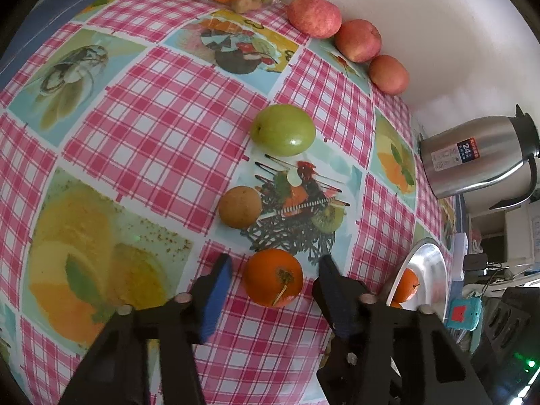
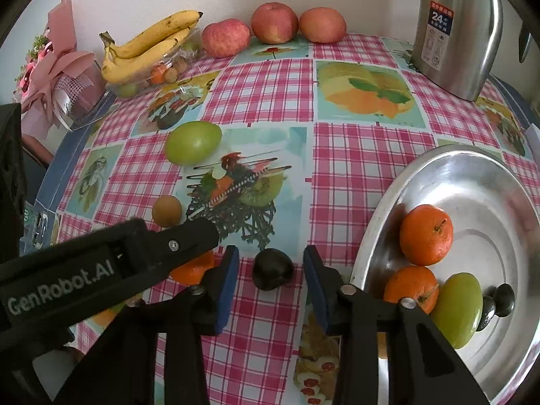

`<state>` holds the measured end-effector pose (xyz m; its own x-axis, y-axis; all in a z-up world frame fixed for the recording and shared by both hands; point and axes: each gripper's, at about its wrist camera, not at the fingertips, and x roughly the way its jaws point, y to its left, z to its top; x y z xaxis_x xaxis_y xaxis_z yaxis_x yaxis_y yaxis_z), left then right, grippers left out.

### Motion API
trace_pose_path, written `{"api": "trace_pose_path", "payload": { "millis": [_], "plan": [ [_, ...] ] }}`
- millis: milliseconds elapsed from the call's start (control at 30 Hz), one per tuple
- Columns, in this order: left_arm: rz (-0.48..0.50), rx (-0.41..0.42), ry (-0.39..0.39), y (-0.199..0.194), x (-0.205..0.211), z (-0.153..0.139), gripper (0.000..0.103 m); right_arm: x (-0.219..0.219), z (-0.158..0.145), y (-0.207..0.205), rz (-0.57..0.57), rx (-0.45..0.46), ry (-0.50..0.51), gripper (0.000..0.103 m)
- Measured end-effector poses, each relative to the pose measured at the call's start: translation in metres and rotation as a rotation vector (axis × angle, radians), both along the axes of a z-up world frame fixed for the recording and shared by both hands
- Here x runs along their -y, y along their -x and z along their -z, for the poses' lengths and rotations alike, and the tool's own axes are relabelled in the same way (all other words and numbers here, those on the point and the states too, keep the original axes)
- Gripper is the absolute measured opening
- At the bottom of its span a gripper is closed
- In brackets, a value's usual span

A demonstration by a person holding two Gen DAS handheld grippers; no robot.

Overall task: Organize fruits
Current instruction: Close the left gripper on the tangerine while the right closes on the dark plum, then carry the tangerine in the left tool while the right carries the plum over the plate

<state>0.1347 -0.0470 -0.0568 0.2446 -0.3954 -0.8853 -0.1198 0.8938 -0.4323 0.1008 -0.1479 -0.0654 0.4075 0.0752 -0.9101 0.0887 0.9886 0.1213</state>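
An orange (image 1: pixel 273 276) lies on the checked tablecloth between the blue pads of my left gripper (image 1: pixel 275 260); a gap shows on each side, so the gripper is open around it. My right gripper (image 2: pixel 271 253) is open around a small dark plum (image 2: pixel 272 269), its pads clear of the fruit. In the right wrist view the left gripper's black finger (image 2: pixel 189 236) crosses in from the left over that same orange (image 2: pixel 192 271). A metal plate (image 2: pixel 489 202) at the right holds two oranges (image 2: pixel 426 234), a green fruit (image 2: pixel 457 308) and dark plums (image 2: pixel 504 298).
A green fruit (image 1: pixel 283 130) and a small brown fruit (image 1: pixel 239 206) lie farther out on the cloth. Three red apples (image 2: pixel 275 23) line the wall, with bananas (image 2: pixel 148 45) on a clear fruit box to their left. A steel thermos (image 2: pixel 455 33) stands at the back right.
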Motion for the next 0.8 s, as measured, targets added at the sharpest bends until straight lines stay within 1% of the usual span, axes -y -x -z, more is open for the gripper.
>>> {"api": "trace_pose_path", "payload": {
  "millis": [67, 133, 200, 367, 533, 700, 800],
  "plan": [
    [-0.001, 0.0, -0.002, 0.0, 0.0, 0.0, 0.051, 0.0, 0.002, 0.0, -0.001, -0.005, -0.004, 0.035],
    [-0.004, -0.007, 0.012, -0.001, 0.0, 0.002, 0.042, 0.0, 0.002, 0.0, -0.002, -0.008, 0.0, 0.033],
    [-0.009, -0.011, 0.017, 0.0, -0.001, 0.003, 0.041, 0.001, 0.003, 0.0, 0.002, -0.012, -0.004, 0.028],
    [-0.01, -0.016, 0.046, 0.001, -0.002, 0.003, 0.039, 0.003, 0.003, 0.0, 0.01, -0.012, -0.017, 0.027],
    [-0.023, -0.009, 0.05, 0.001, -0.003, 0.0, 0.039, 0.003, 0.001, 0.001, 0.018, -0.006, -0.021, 0.027],
    [-0.038, 0.029, 0.076, 0.001, -0.01, -0.012, 0.039, 0.003, -0.009, 0.002, 0.018, 0.021, -0.028, 0.027],
    [-0.039, 0.064, 0.06, 0.001, -0.013, -0.025, 0.039, 0.005, -0.02, 0.004, 0.032, 0.041, -0.027, 0.026]
  ]
}}
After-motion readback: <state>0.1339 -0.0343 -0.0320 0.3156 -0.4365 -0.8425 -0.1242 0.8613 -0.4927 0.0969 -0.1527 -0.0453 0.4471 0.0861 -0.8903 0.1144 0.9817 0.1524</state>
